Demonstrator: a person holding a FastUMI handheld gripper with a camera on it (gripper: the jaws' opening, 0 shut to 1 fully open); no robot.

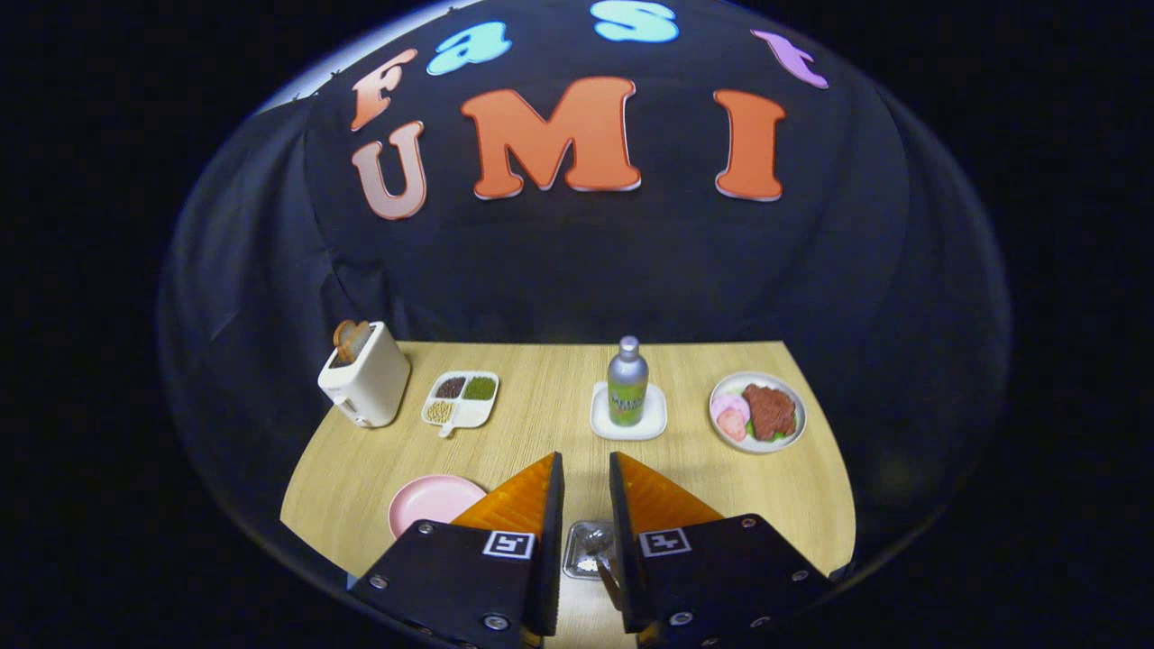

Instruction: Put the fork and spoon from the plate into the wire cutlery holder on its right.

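Observation:
My gripper hovers over the near part of the wooden table, its fingers a narrow gap apart with nothing pressed between them. Straight below that gap stands the wire cutlery holder, seen from above, with shiny metal cutlery heads inside. A brown handle rises from the holder close to the inner side of the right finger. The pink plate lies left of the holder. Its visible part is bare and its right side is hidden behind the left finger.
Beyond the fingers a grey bottle stands on a white square coaster. A white plate of toy food is at the far right. A white divided dish and a cream toaster stand at the far left.

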